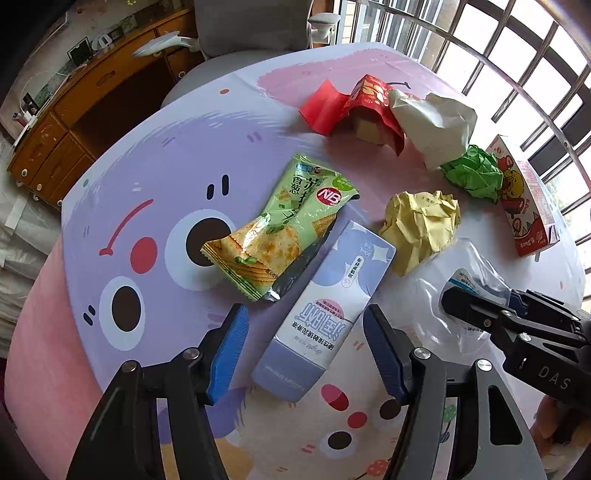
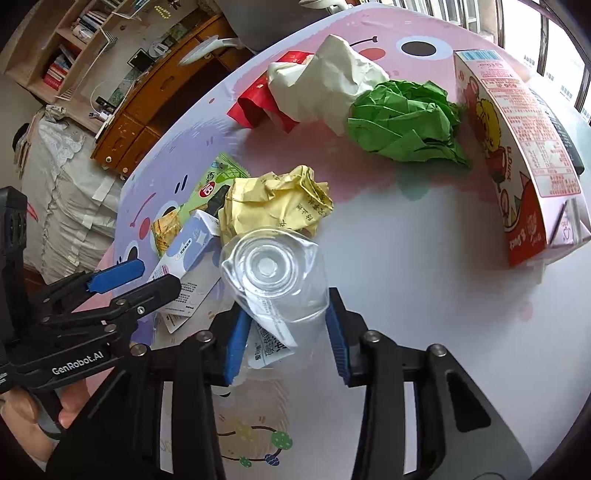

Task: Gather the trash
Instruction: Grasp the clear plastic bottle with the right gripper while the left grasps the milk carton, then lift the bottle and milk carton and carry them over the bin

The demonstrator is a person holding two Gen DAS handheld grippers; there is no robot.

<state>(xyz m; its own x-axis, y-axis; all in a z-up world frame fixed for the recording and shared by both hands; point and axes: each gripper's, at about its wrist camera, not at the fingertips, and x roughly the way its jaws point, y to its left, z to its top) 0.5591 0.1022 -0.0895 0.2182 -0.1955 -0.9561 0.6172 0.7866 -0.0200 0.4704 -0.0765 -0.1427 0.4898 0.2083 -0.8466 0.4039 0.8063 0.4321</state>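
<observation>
A purple-and-white carton [image 1: 325, 306] lies flat on the cartoon-print tabletop [image 1: 155, 177]. My left gripper [image 1: 306, 350] is open and straddles its near end, with a gap at each blue pad. In the right wrist view my right gripper [image 2: 286, 338] is shut on a crushed clear plastic bottle [image 2: 275, 273], whose base faces the camera. The same bottle [image 1: 436, 284] and right gripper [image 1: 476, 314] show at the right of the left wrist view. The left gripper [image 2: 147, 282] sits beside the carton [image 2: 188, 247].
Other trash lies beyond: a green snack wrapper [image 1: 291, 225], yellow [image 1: 421, 225], green [image 1: 472, 173] and white [image 1: 436, 125] paper balls, a red packet [image 1: 354, 107] and a red-pink duck carton [image 1: 524, 199]. A grey chair [image 1: 251, 26] stands behind the table, a barred window [image 1: 517, 55] at right.
</observation>
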